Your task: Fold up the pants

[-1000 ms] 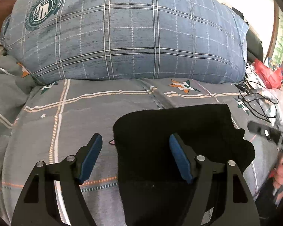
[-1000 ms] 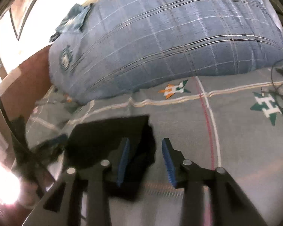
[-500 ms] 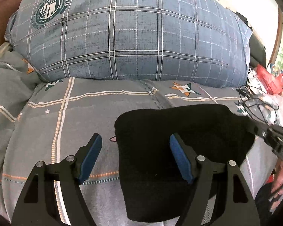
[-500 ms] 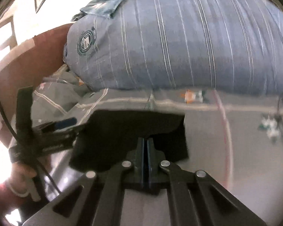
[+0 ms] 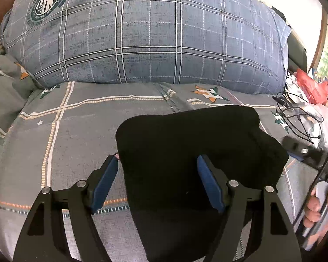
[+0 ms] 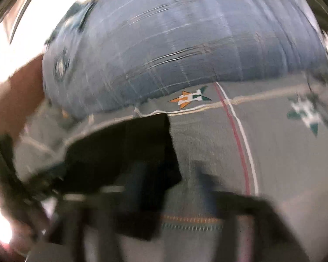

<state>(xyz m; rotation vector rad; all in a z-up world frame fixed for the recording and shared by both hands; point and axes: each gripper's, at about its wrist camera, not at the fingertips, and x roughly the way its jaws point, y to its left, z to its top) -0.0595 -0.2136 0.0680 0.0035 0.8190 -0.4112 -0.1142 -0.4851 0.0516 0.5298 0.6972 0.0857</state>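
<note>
Black folded pants (image 5: 192, 152) lie in a compact bundle on the grey bed sheet (image 5: 76, 131). My left gripper (image 5: 157, 178) hovers over their near left part. Its jaws are opening, with the pants' left edge between the blue pads (image 5: 105, 174), which do not press on the cloth. In the blurred right wrist view the pants (image 6: 124, 148) sit left of centre. My right gripper (image 6: 172, 176) is at their right edge, its jaws opening wide over cloth edge and sheet, gripping nothing. In the left wrist view it (image 5: 299, 150) shows beside the pants, held by a hand (image 5: 317, 207).
A big blue checked pillow (image 5: 153, 32) fills the back of the bed. Black cables (image 5: 295, 113), plastic bags and a red bag (image 5: 310, 85) lie at the right edge. A brown headboard (image 6: 17, 91) stands at the left.
My right gripper, partly open a second ago and fully shut half a second ago, now stands wide open and has shifted along the pants' right edge. The left gripper has barely moved.
</note>
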